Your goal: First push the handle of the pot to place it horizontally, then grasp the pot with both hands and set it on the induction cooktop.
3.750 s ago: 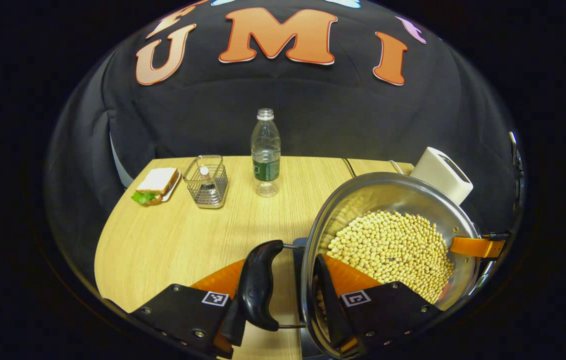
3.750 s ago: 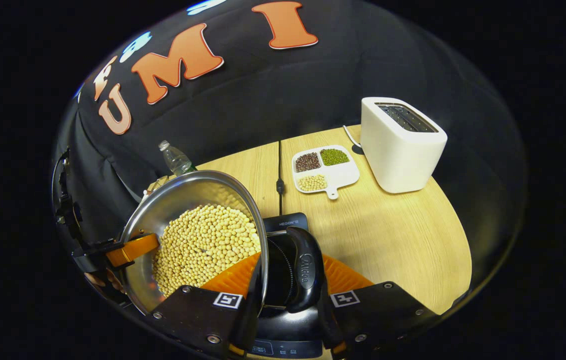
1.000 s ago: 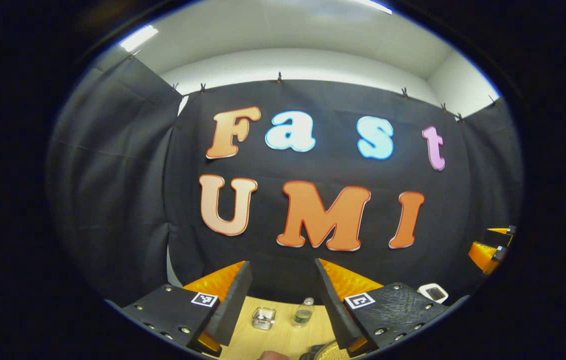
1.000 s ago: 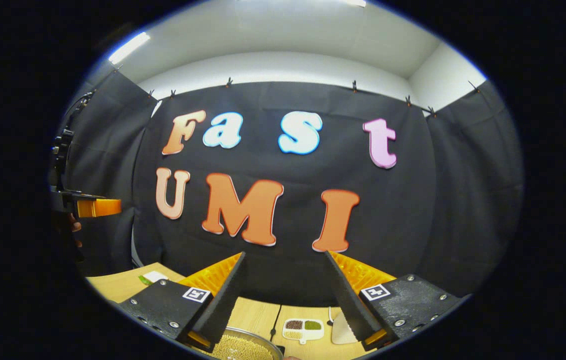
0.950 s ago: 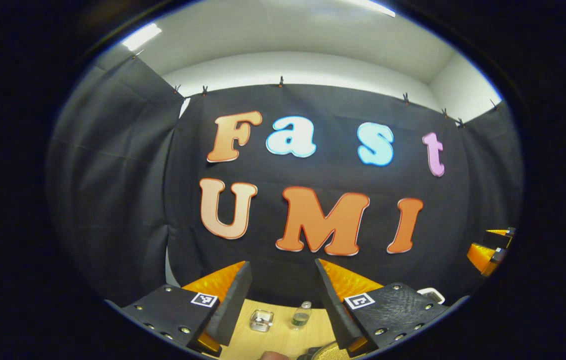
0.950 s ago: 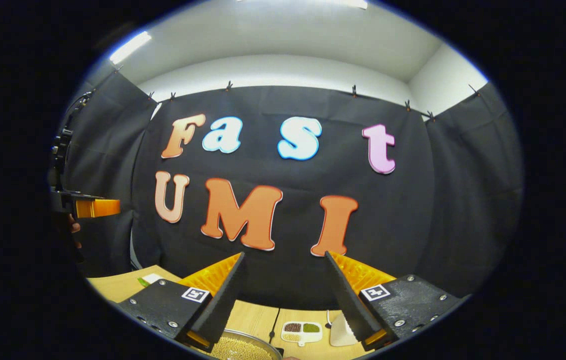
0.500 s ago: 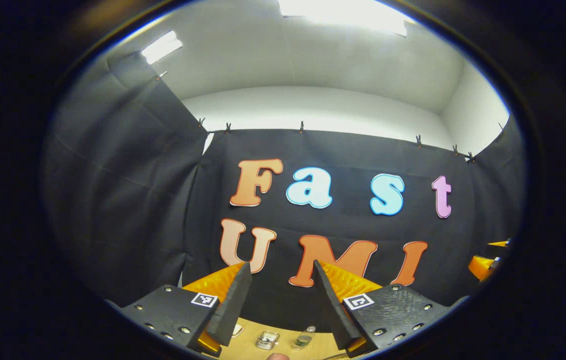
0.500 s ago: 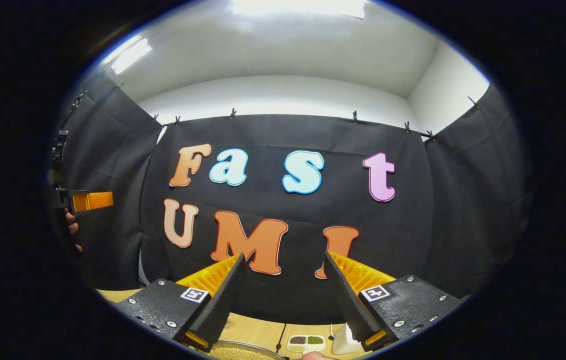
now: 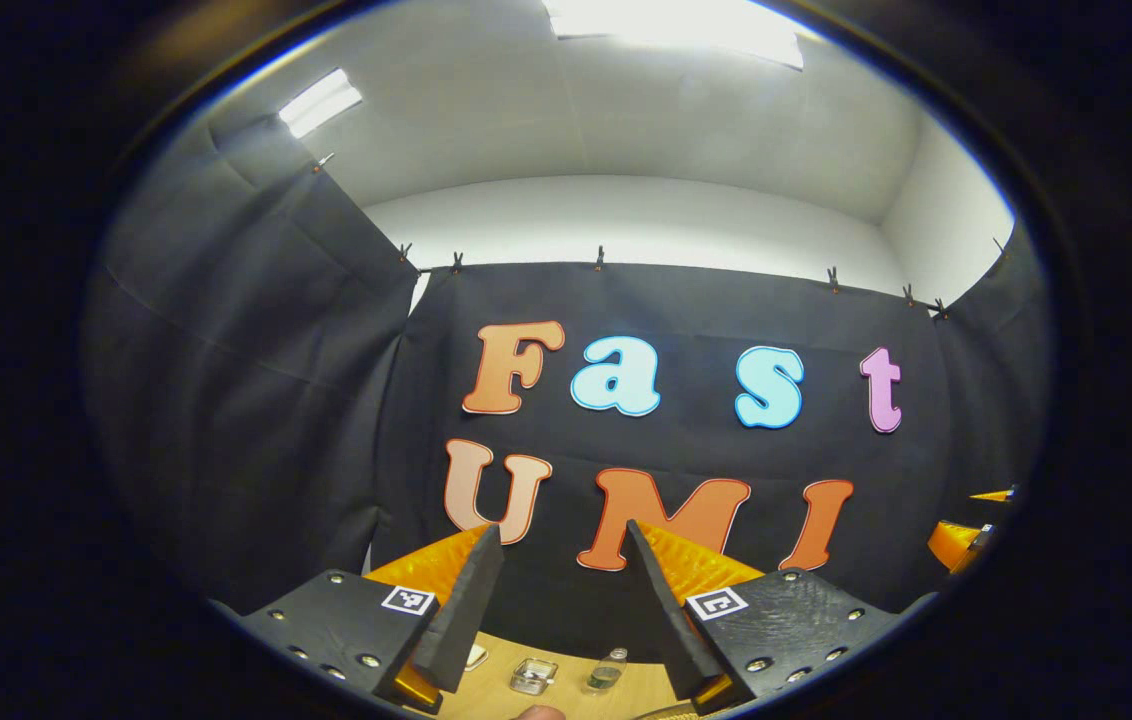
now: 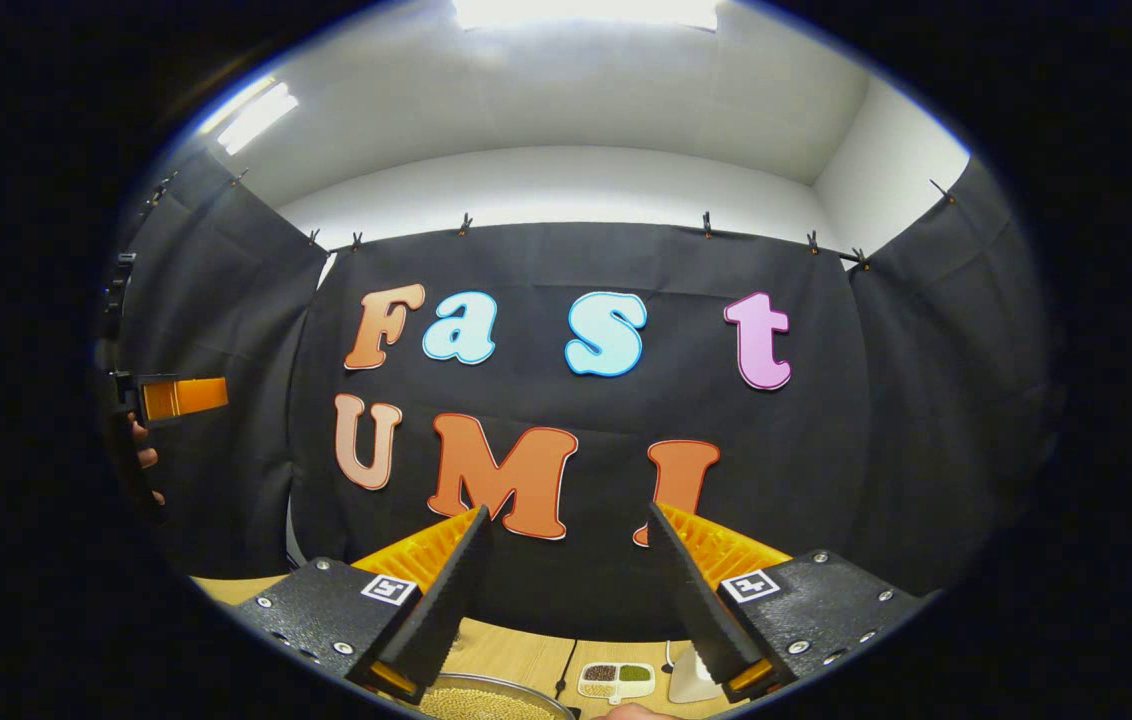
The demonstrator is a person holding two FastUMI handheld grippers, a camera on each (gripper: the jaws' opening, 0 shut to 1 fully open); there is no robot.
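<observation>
Both grippers, left gripper (image 9: pixel 558 585) and right gripper (image 10: pixel 566 580), have released and lifted well above the pot (image 10: pixel 486 700) since gripping it: placement likely complete.

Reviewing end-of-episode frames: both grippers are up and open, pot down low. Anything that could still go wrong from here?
1. The right gripper and left gripper point at the booth wall, so the pot shows just as a sliver of rim; its seating on the cooktop cannot be checked.
2. The pot looks full of beans, so a careless descent could knock it and spill.
</observation>
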